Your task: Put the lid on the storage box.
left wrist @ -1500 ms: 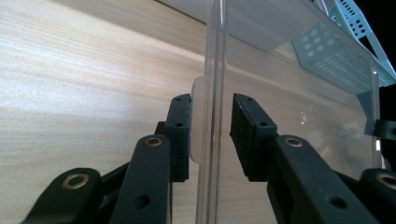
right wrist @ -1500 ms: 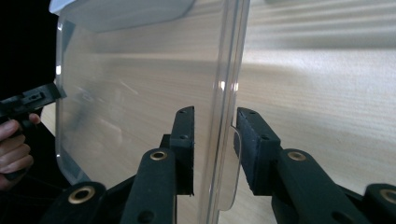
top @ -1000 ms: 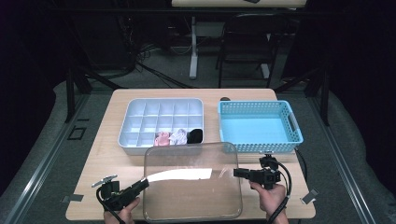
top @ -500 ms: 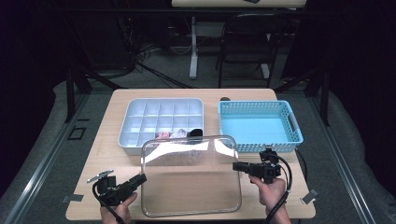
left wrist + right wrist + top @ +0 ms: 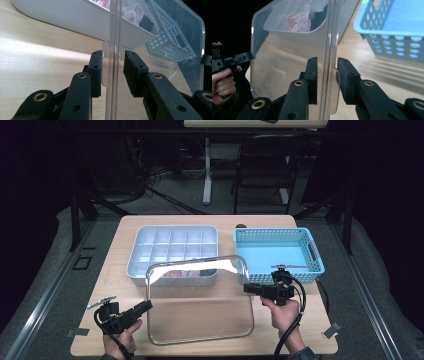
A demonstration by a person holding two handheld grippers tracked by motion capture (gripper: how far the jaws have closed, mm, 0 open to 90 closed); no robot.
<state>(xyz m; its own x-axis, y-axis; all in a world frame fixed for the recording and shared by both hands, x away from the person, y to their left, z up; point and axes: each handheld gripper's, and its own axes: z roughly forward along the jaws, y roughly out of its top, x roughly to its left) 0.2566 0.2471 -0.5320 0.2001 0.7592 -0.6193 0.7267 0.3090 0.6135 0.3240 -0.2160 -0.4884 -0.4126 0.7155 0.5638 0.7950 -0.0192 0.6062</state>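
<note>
A clear plastic lid [image 5: 200,312] hangs tilted above the near half of the table, its far edge raised over the front of the white compartment tray [image 5: 136,251]. My left gripper [image 5: 148,305] is shut on the lid's left rim, and in the left gripper view its jaws [image 5: 113,72] straddle the rim at a small tab. At the opposite rim my right gripper [image 5: 247,288] is shut on the lid too, with the edge of the lid [image 5: 282,62] running between the jaws [image 5: 327,80]. Crumpled cloth pieces [image 5: 299,17] lie in the tray's front compartments.
A light blue perforated basket [image 5: 272,231] stands right of the tray, close to my right gripper. Bare wooden tabletop [image 5: 100,280] lies left of the lid. A small dark object [image 5: 241,225] sits at the table's far edge. Tape marks lie at the near corners.
Both hands have risen with the lid between them. Its far edge has lifted and now overlaps the front of the compartment tray.
</note>
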